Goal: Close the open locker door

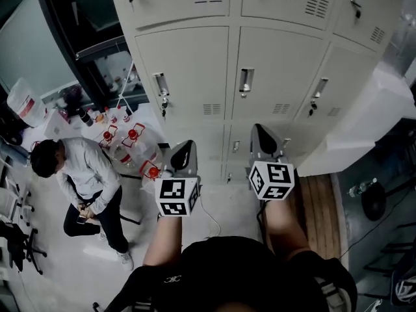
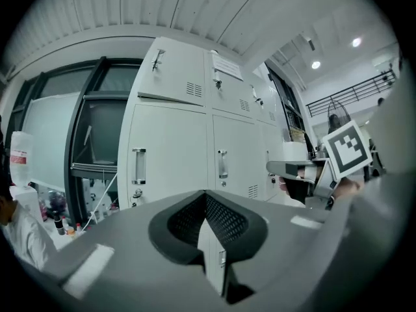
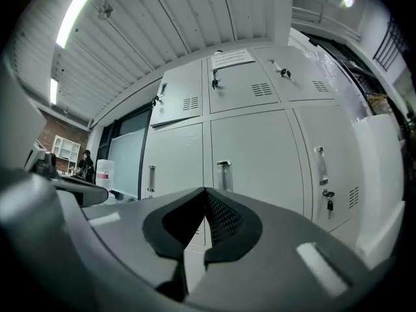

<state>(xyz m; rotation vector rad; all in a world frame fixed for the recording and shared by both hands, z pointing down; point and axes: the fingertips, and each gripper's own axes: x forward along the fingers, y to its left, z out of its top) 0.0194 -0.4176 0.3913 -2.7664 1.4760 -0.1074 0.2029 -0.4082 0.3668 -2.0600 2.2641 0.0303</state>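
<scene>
A wall of white lockers (image 1: 276, 70) fills the head view ahead of me. At its right, one locker door (image 1: 364, 125) stands swung out toward me; its white panel also shows at the right edge of the right gripper view (image 3: 383, 194). Both grippers point level at the lockers, short of them and touching nothing. My left gripper (image 1: 184, 149) faces the lower left doors, and its tips (image 2: 205, 197) meet with nothing between. My right gripper (image 1: 263, 135) is shut and empty (image 3: 205, 197), left of the open door. Its marker cube (image 2: 348, 148) shows in the left gripper view.
A person (image 1: 84, 174) crouches on the floor at the left. Near them stand red-capped bottles (image 1: 133, 135) and a large jug (image 1: 26, 103). A wooden strip (image 1: 318, 207) lies below the open door. The top-left locker door (image 3: 175, 103) looks slightly ajar.
</scene>
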